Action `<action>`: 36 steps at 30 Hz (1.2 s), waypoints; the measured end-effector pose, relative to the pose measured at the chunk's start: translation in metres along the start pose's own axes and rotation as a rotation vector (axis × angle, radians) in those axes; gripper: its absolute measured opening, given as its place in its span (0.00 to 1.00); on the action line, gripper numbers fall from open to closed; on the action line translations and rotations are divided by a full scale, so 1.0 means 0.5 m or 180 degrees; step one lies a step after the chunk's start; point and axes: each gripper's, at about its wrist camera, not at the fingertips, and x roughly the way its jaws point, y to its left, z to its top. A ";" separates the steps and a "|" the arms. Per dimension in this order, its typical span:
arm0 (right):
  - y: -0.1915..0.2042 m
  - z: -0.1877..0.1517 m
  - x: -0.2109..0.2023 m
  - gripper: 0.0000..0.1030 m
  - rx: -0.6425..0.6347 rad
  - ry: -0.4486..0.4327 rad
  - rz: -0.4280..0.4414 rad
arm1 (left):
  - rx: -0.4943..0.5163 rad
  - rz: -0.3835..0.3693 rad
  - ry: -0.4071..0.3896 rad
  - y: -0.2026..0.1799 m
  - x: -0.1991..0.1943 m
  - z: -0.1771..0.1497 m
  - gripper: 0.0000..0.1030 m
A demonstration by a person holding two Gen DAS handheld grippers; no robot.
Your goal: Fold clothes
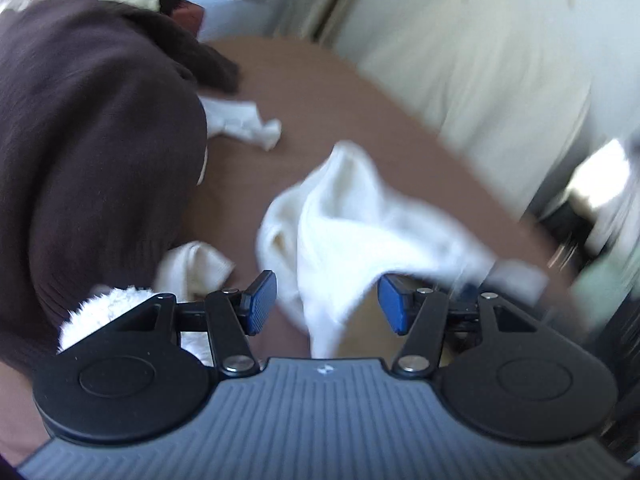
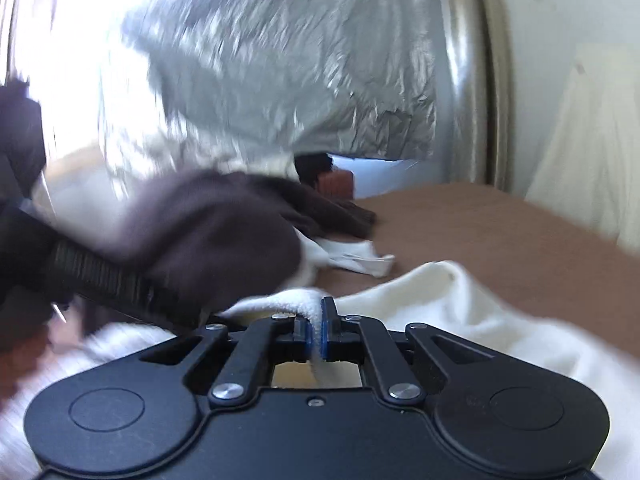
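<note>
A white garment point(image 1: 344, 216) lies rumpled on the brown table point(image 1: 320, 92), blurred by motion. My left gripper point(image 1: 327, 302) is open just above its near edge, blue pads point(image 1: 262, 300) apart, with a fold of white cloth hanging between them but not pinched. In the right wrist view the white garment point(image 2: 460, 304) spreads to the right. My right gripper point(image 2: 318, 330) is shut on a fleecy white edge of it. A dark brown garment point(image 1: 92, 152) is heaped at the left; the same brown garment point(image 2: 208, 232) shows beyond the right gripper.
Small white cloth pieces point(image 1: 244, 120) lie by the brown heap. Crinkled silver sheeting point(image 2: 280, 60) hangs behind the table point(image 2: 500, 232). A pale wall or curtain point(image 1: 480, 60) stands past the table's far right edge. A dark ribbed bar point(image 2: 100, 272) crosses at left.
</note>
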 end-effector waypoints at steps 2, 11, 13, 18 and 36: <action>0.015 -0.001 0.001 0.06 0.0142 -0.0112 0.0196 | -0.0128 -0.0079 -0.0077 0.014 -0.021 0.010 0.54; 0.085 -0.028 0.100 0.27 -0.0315 0.0769 0.0415 | 0.0150 0.0517 -0.0290 0.005 -0.030 0.027 0.54; 0.080 -0.035 0.064 0.47 -0.0369 0.0743 0.0591 | 0.0215 0.0585 -0.0413 -0.003 -0.042 0.036 0.55; -0.044 -0.018 -0.067 0.52 -0.0054 0.0624 0.0469 | 0.0420 0.0580 -0.0322 -0.032 0.001 0.063 0.57; -0.734 -0.113 -0.376 0.61 0.2201 0.0271 -0.0996 | 0.1311 0.0419 0.0803 -0.169 0.557 0.189 0.64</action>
